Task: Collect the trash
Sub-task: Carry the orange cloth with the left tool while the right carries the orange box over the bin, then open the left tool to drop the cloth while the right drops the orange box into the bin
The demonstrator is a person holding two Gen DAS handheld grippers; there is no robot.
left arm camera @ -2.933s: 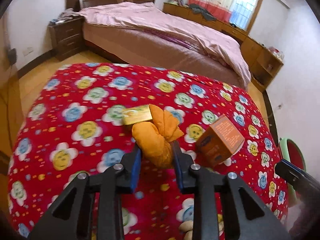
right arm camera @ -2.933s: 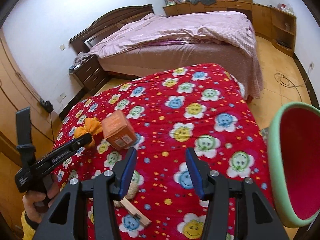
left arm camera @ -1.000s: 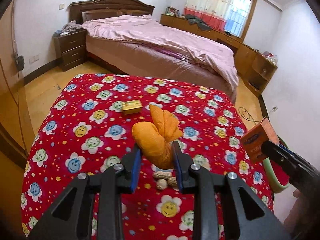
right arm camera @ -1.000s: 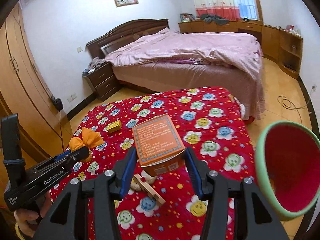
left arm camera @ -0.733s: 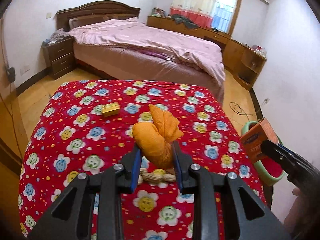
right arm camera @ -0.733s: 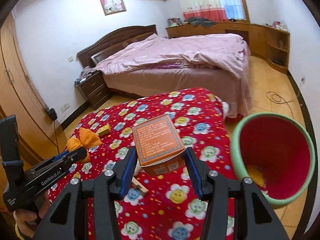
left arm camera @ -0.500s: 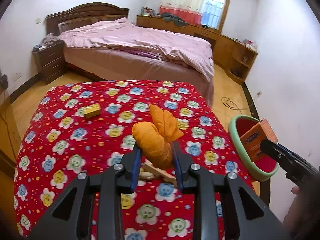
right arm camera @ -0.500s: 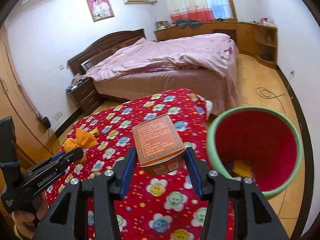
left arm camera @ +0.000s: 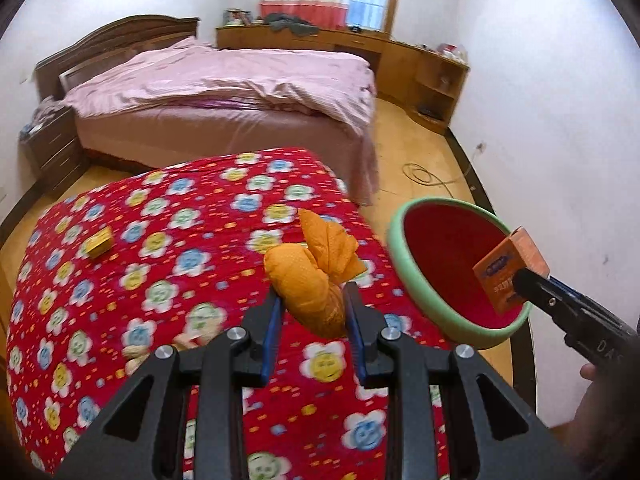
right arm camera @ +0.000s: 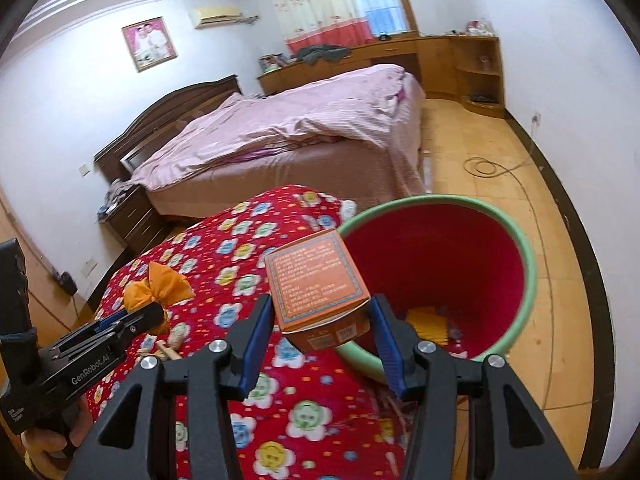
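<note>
Beside red bin (right arm camera: 520,264), orange box (right arm camera: 316,280) sits clamped between right jaws.

A bed (left arm camera: 224,92) with a rumpled pink cover stands beyond the bench's far edge; a framed picture (right arm camera: 149,43) hangs above its dark headboard (right arm camera: 168,110).

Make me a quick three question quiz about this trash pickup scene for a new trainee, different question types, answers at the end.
1. True or false: the left gripper is shut on the orange bag.
2. Multiple choice: what does the right gripper hold? A) yellow block B) orange box C) peanut
3. Fill in: the bin has a green rim and a ____ inside.

Key: 1 true. 2 B, the orange box. 3 red.
</note>
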